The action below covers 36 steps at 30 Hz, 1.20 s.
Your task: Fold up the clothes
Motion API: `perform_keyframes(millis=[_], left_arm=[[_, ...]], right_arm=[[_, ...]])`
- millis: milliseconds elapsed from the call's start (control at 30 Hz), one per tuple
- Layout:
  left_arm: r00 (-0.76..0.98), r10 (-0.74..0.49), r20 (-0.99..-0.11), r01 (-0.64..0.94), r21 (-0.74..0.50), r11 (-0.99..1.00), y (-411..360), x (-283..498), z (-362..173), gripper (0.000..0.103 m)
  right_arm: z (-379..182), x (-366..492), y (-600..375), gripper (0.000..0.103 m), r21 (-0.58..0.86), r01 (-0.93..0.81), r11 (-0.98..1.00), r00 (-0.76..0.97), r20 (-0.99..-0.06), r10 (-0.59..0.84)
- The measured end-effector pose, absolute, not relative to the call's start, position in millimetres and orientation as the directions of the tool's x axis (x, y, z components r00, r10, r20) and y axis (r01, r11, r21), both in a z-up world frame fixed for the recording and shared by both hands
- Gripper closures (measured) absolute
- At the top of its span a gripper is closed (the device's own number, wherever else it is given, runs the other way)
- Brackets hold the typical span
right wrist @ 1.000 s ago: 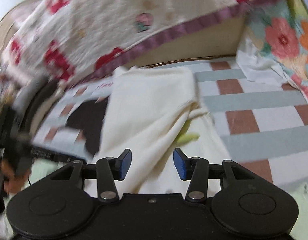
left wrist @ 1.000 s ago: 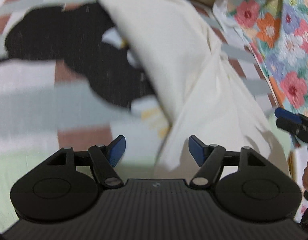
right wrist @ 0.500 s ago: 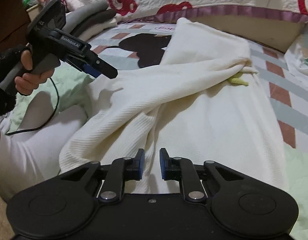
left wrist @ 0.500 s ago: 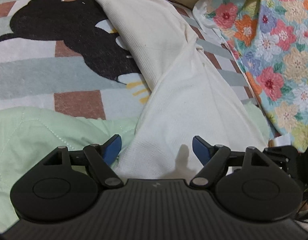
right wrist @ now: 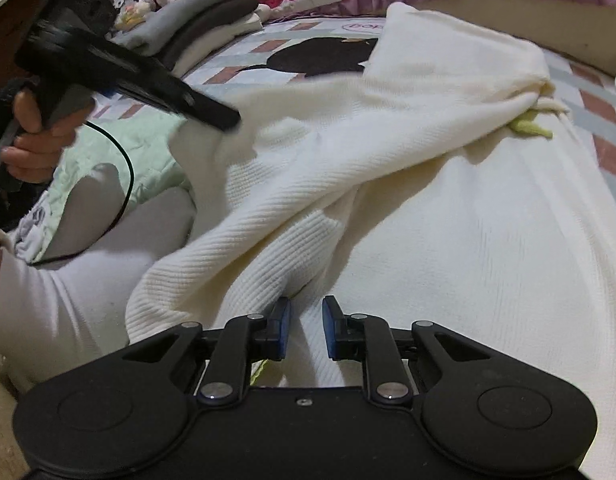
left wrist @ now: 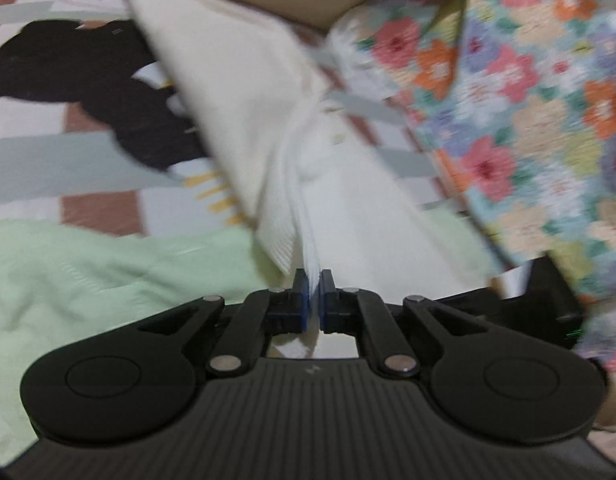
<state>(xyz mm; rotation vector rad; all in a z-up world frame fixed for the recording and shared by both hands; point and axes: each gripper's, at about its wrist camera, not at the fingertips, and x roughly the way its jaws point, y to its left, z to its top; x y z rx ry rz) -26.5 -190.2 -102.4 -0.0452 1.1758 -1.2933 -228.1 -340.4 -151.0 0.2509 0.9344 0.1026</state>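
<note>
Left tongs (left wrist: 313, 294) were clamped shut on a bunched edge of the cream ribbed knit garment (left wrist: 244, 92) at lower centre. Right tongs (right wrist: 305, 330) stood slightly apart around a garment fold, gripping nothing.

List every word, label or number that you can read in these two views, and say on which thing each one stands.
"bop": in a pink oval printed on the checked bed cover, beside the cream garment; further letters may be hidden.
Small mark on the left gripper body: too small to read.
No other text is readable.
</note>
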Motion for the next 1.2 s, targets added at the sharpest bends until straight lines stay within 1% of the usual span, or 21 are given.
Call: perform_keyframes(millis=[133, 200, 233, 300, 367, 400, 433, 500, 567, 667, 733, 767, 833, 867, 900, 933, 967, 1000, 1133, 1167, 1200], left_arm=[[-0.234, -0.794, -0.561, 0.699, -0.665, 0.263, -201, -34, -73, 0.100], [-0.273, -0.806, -0.525, 0.723, -0.665, 0.187, -208, -43, -57, 0.100], [-0.289, -0.808, -0.513, 0.738, -0.657, 0.154, -212, -48, -48, 0.100], [-0.313, -0.805, -0.504, 0.756, -0.645, 0.110, -223, -56, -31, 0.100], [-0.333, -0.807, -0.488, 0.762, -0.643, 0.075, -237, -60, -18, 0.100], [-0.343, -0.807, -0.482, 0.764, -0.643, 0.059, -244, -62, -12, 0.100], [-0.355, -0.804, -0.478, 0.763, -0.644, 0.047, -254, -63, -9, 0.100], [-0.380, -0.796, -0.470, 0.760, -0.649, 0.020, -275, -65, -3, 0.100], [-0.422, -0.781, -0.460, 0.750, -0.661, -0.016, -300, -69, -3, 0.100], [-0.498, -0.743, -0.448, 0.735, -0.672, -0.087, -338, -82, -6, 0.100], [-0.553, -0.710, -0.436, 0.715, -0.685, -0.137, -366, -97, -9, 0.100], [-0.578, -0.691, -0.435, 0.698, -0.701, -0.143, -376, -104, -17, 0.100], [-0.625, -0.652, -0.430, 0.662, -0.734, -0.150, -395, -117, -33, 0.099], [-0.640, -0.636, -0.431, 0.643, -0.754, -0.136, -401, -122, -43, 0.096], [-0.647, -0.621, -0.443, 0.630, -0.769, -0.108, -404, -125, -56, 0.095], [-0.648, -0.610, -0.456, 0.623, -0.778, -0.081, -406, -127, -67, 0.089], [-0.636, -0.608, -0.476, 0.633, -0.772, -0.058, -404, -126, -73, 0.081], [-0.619, -0.610, -0.495, 0.644, -0.764, -0.035, -400, -124, -78, 0.079], [-0.506, -0.666, -0.548, 0.691, -0.720, 0.066, -368, -100, -81, 0.061], [-0.477, -0.678, -0.560, 0.701, -0.708, 0.092, -359, -94, -82, 0.060], [-0.446, -0.688, -0.572, 0.709, -0.695, 0.118, -351, -88, -83, 0.060]], right_arm=[[-146, -233, -346, 0.081, 0.217, 0.039, 0.975, 0.620, -0.771, 0.146], [-146, -233, -353, 0.080, 0.245, 0.057, 0.968, 0.626, -0.764, 0.156], [-147, -231, -355, 0.083, 0.244, 0.054, 0.968, 0.619, -0.769, 0.159], [-151, -227, -342, 0.084, 0.154, -0.013, 0.988, 0.591, -0.796, 0.131], [-153, -228, -331, 0.085, 0.129, -0.077, 0.989, 0.580, -0.800, 0.150], [-153, -228, -328, 0.091, 0.150, -0.087, 0.985, 0.586, -0.792, 0.172], [-153, -229, -326, 0.094, 0.169, -0.097, 0.981, 0.590, -0.784, 0.193], [-153, -232, -326, 0.094, 0.197, -0.116, 0.974, 0.593, -0.772, 0.227], [-153, -236, -332, 0.094, 0.262, -0.113, 0.958, 0.581, -0.765, 0.278], [-152, -249, -344, 0.094, 0.403, -0.105, 0.909, 0.575, -0.721, 0.386], [-156, -264, -354, 0.094, 0.533, -0.090, 0.841, 0.549, -0.678, 0.489], [-159, -273, -358, 0.092, 0.579, -0.080, 0.811, 0.540, -0.659, 0.524], [-160, -297, -366, 0.078, 0.602, -0.045, 0.797, 0.559, -0.645, 0.520], [-157, -311, -374, 0.069, 0.597, -0.015, 0.802, 0.590, -0.642, 0.489], [-154, -326, -384, 0.068, 0.600, 0.032, 0.799, 0.627, -0.635, 0.452], [-152, -340, -396, 0.068, 0.623, 0.083, 0.778, 0.660, -0.620, 0.425], [-151, -356, -410, 0.065, 0.656, 0.140, 0.741, 0.696, -0.598, 0.398], [-151, -373, -423, 0.061, 0.687, 0.191, 0.701, 0.733, -0.575, 0.364], [-147, -425, -450, 0.059, 0.746, 0.287, 0.601, 0.835, -0.502, 0.225], [-146, -430, -455, 0.054, 0.758, 0.290, 0.584, 0.853, -0.481, 0.201], [-144, -429, -461, 0.043, 0.775, 0.288, 0.562, 0.868, -0.459, 0.188]])
